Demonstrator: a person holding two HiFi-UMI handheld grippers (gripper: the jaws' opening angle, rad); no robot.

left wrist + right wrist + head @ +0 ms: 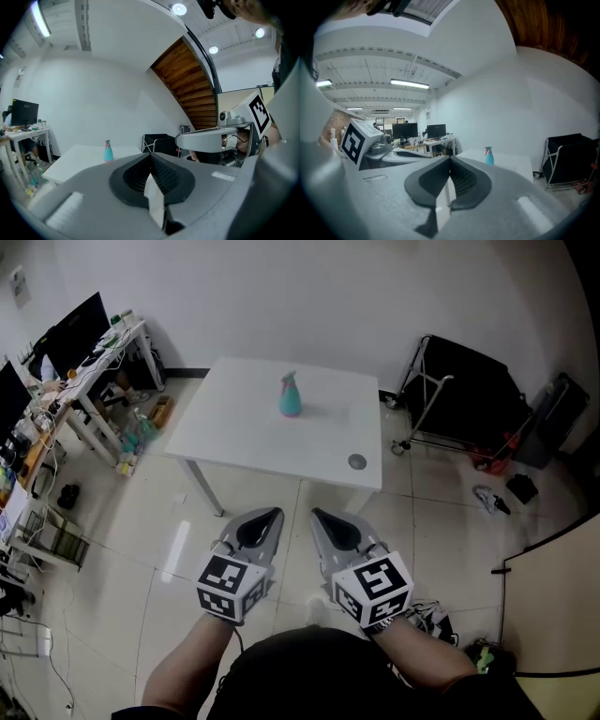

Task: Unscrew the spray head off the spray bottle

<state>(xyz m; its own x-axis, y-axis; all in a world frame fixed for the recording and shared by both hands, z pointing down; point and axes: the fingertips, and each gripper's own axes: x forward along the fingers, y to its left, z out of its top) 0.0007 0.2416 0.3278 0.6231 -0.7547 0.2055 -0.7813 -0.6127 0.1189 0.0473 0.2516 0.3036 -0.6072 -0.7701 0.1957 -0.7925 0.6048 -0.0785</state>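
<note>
A teal spray bottle (290, 397) with a pink spray head stands upright on the white table (244, 418), toward its far middle. It also shows small and distant as the spray bottle (108, 151) in the left gripper view and the spray bottle (489, 156) in the right gripper view. My left gripper (273, 513) and right gripper (316, 513) hang side by side over the floor, well short of the table's near edge. Both are shut with nothing between the jaws. The right gripper's body (211, 136) crosses the left gripper view.
A round grey disc (357, 461) lies near the table's front right corner. A black folding cart (459, 390) stands right of the table. A cluttered desk with monitors (70, 343) runs along the left. Shoes and small items (492, 498) lie on the tiled floor at right.
</note>
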